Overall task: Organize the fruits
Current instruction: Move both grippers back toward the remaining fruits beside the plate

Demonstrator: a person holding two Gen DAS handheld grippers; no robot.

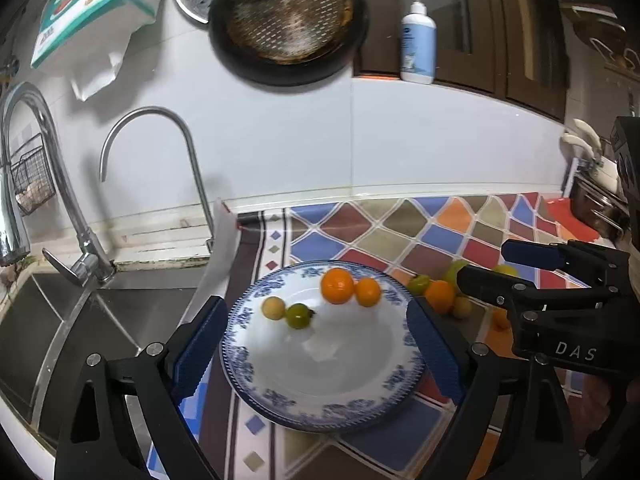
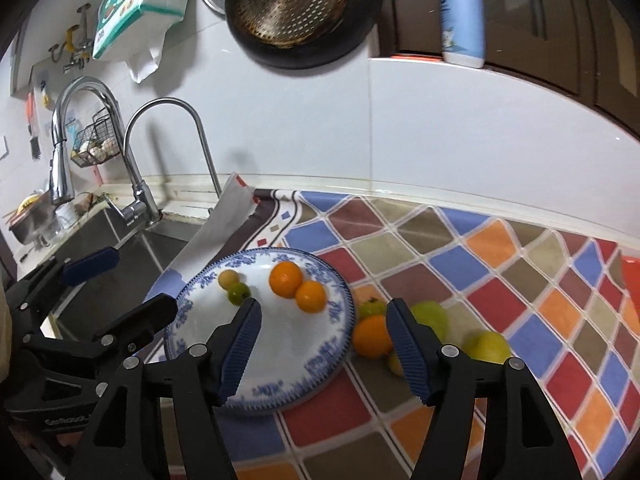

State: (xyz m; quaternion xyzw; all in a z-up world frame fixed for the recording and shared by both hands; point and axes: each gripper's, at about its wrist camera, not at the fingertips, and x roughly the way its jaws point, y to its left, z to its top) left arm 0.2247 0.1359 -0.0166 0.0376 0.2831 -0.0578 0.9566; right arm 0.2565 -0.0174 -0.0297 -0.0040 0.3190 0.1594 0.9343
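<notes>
Two grippers, both with jaws apart and nothing between the pads. Left gripper [image 1: 316, 354]: jaws wide, blue ribbed pads standing to either side of the plate [image 1: 280, 404], above it, touching neither plate nor fruit. Right gripper [image 2: 324, 346]: jaws at a moderate spread, empty, hanging over the plate's right rim; its right finger partly covers the fruit lying off the plate. On the plate, far half: large orange [image 1: 337, 286] touching a smaller orange [image 1: 367, 291]; to their left a pale yellow fruit [image 1: 273, 307] touching a small green fruit [image 1: 298, 315]. Near half of the plate bare. Plate is white with a blue floral border, sitting on a mat [image 2: 500, 264] of coloured diamonds beside the sink [image 1: 120, 320]. Off the plate, just right of its rim, a loose cluster on the mat: orange fruit [image 2: 371, 336], small green fruit with a stalk [image 2: 371, 307], larger green fruit [image 2: 434, 316], yellow fruit [image 2: 486, 346], and another yellow one mostly hidden behind the finger. Writing: "DAS" on the right gripper's body as seen from the left wrist; a label on the left gripper's body in the right wrist view, too blurred to read. Print on the pump bottle [image 1: 418, 38] and on the teal-and-white pack [image 1: 96, 8] illegible. Right wrist view alone shows the cluster clearly, plus wall hooks and the sink's far corner; left wrist view alone shows a metal pot [image 1: 596, 208] at far right.
</notes>
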